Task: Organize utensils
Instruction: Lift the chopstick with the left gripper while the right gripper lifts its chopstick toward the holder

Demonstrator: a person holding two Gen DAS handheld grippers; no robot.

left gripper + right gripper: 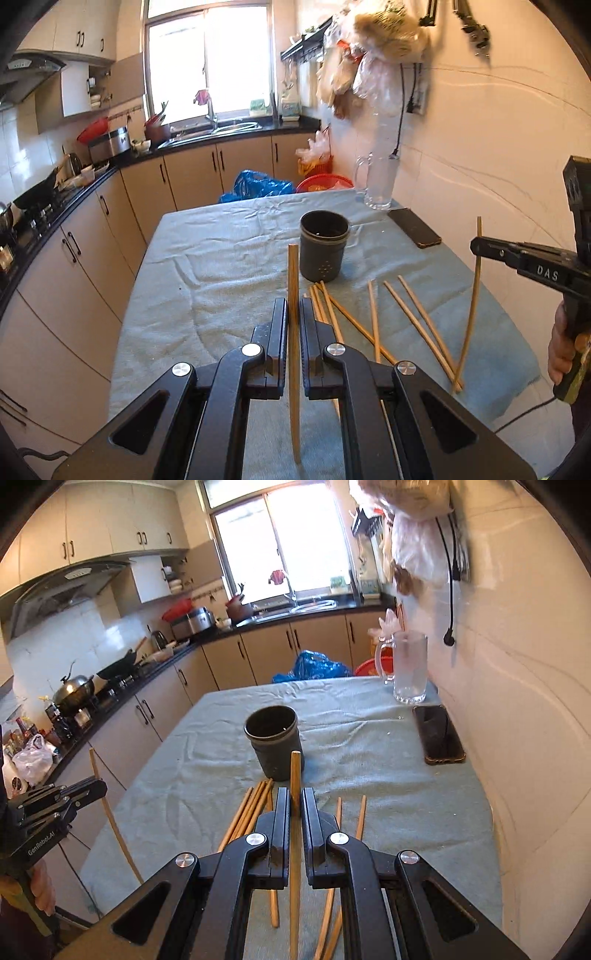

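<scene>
A dark cylindrical utensil holder [324, 248] [274, 741] stands upright and looks empty on the cloth-covered table [221, 258]. Several wooden chopsticks [413, 321] [251, 808] lie loose in front of it. My left gripper [293, 314] is shut on one chopstick [293, 273], held upright above the table. My right gripper [295, 801] is shut on another chopstick [295, 771], also upright. The right gripper also shows at the right edge of the left wrist view [476, 245] with its chopstick [474, 295].
A phone [413, 227] [439, 734] and a glass mug [380, 181] [408, 668] sit at the table's far right by the wall. A kitchen counter with a stove [92, 690] runs along the left.
</scene>
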